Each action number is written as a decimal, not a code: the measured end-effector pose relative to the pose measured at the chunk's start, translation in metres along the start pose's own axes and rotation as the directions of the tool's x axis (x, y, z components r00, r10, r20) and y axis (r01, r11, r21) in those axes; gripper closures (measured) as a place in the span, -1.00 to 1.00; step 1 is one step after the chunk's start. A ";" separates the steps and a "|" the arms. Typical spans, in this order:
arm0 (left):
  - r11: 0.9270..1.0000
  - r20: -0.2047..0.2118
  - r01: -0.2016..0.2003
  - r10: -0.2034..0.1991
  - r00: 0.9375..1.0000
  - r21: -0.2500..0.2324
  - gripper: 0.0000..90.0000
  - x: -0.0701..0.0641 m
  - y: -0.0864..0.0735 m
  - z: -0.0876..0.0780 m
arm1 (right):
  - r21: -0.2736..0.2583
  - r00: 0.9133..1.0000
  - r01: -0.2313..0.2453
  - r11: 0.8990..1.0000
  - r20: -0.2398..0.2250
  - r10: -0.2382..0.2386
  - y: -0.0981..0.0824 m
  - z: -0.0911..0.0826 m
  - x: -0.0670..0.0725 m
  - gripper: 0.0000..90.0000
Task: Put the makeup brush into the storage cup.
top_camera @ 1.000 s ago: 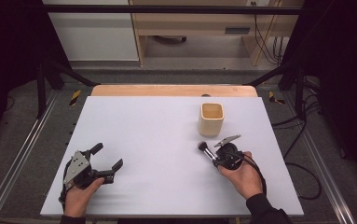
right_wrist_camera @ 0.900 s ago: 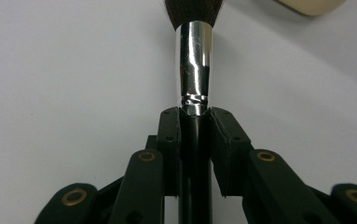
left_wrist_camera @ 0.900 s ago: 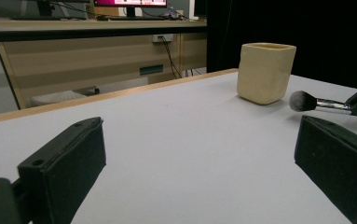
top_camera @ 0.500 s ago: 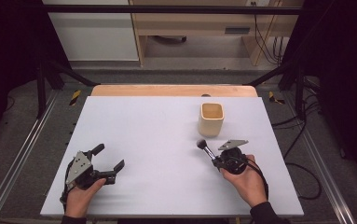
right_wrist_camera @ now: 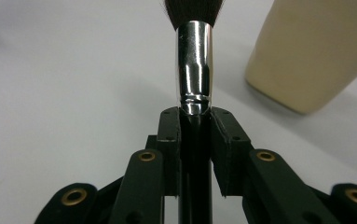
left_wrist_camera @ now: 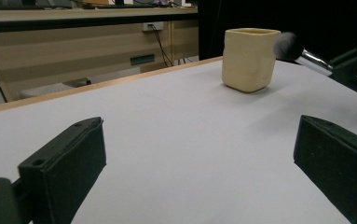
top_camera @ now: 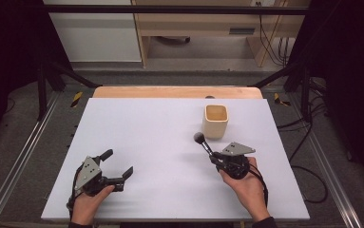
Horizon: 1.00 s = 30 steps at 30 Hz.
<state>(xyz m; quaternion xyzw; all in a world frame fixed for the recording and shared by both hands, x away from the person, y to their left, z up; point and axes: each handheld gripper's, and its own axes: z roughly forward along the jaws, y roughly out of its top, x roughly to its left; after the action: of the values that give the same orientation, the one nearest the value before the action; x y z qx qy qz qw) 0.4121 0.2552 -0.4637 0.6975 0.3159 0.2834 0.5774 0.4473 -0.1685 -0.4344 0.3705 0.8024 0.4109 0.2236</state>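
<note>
Holding the brush (top_camera: 203, 144) clamped by its handle in our right gripper (top_camera: 216, 159), bristles aimed up-left just beside the cup (top_camera: 215, 121), we judge the cup lies ahead-right, while our left gripper (top_camera: 121, 165) rests open, well apart.

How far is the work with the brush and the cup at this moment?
Done: the right tongs are shut on the brush, gripping its handle below the metal collar. In hand: the brush is held off the table, bristles pointing toward the cream cup, just beside it. Left, probably: getting the brush into the cup, which looks empty. The left tongs rest open, holding nothing.
</note>
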 end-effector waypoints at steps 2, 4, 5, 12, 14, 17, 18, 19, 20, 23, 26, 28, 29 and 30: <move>1.000 0.002 -0.001 0.000 1.000 0.015 -0.96 -0.003 -0.001 0.002 | -0.049 1.000 0.000 0.999 0.005 0.001 0.002 0.001 0.001 0.65; 1.000 0.013 0.005 -0.006 1.000 0.024 -0.96 -0.005 -0.001 0.005 | -0.103 1.000 0.008 0.995 0.009 -0.007 0.003 0.003 0.003 0.65; 1.000 0.022 0.020 -0.021 1.000 0.021 -0.96 -0.006 -0.001 0.007 | -0.127 1.000 0.016 0.992 0.012 -0.014 0.003 0.003 0.003 0.65; 0.998 0.055 0.007 -0.011 0.998 0.057 -0.95 -0.016 0.003 0.017 | -0.214 0.999 0.045 0.976 0.011 -0.044 -0.001 0.009 0.005 0.65; 0.999 0.060 0.005 -0.008 0.998 0.053 -0.95 -0.018 0.006 0.019 | -0.226 0.999 0.033 0.974 0.000 -0.034 -0.002 0.009 0.006 0.65; 0.999 0.079 -0.009 0.005 0.997 0.052 -0.95 -0.023 0.015 0.026 | -0.240 0.999 0.030 0.970 -0.013 -0.034 -0.003 0.009 0.008 0.65; 0.999 0.085 -0.016 0.011 0.996 0.051 -0.95 -0.025 0.019 0.028 | -0.242 1.000 0.026 0.970 -0.011 -0.029 -0.003 0.009 0.009 0.65; 0.998 0.091 -0.024 0.019 0.996 0.051 -0.95 -0.027 0.023 0.029 | -0.247 1.000 0.025 0.969 -0.011 -0.029 -0.003 0.009 0.009 0.65; 0.998 0.095 -0.037 0.031 0.995 0.059 -0.95 -0.029 0.027 0.031 | -0.255 0.999 0.031 0.967 -0.012 -0.035 -0.003 0.009 0.010 0.65; 0.997 0.115 -0.053 0.047 0.992 0.051 -0.95 -0.034 0.038 0.034 | -0.279 1.000 0.027 0.960 -0.005 -0.030 -0.002 0.007 0.012 0.65; 0.997 0.124 -0.060 0.055 0.991 0.045 -0.94 -0.038 0.049 0.037 | -0.297 0.999 0.044 0.954 0.010 -0.043 -0.001 0.006 0.014 0.65; 0.997 0.130 -0.060 0.055 0.990 0.040 -0.94 -0.041 0.056 0.039 | -0.306 0.999 0.049 0.951 0.018 -0.046 0.000 0.005 0.016 0.65; 0.997 0.130 -0.060 0.055 0.990 0.039 -0.94 -0.042 0.058 0.040 | -0.308 0.999 0.053 0.950 0.016 -0.050 0.000 0.005 0.017 0.65; 0.997 0.130 -0.060 0.055 0.990 0.039 -0.94 -0.044 0.061 0.041 | -0.312 0.999 0.054 0.949 0.021 -0.050 0.000 0.005 0.019 0.65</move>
<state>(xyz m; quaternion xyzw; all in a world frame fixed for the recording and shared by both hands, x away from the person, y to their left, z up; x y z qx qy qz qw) 0.4225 0.1873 -0.4121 0.7354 0.2637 0.2476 0.5731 0.4392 -0.1513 -0.4379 0.3119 0.7353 0.5243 0.2954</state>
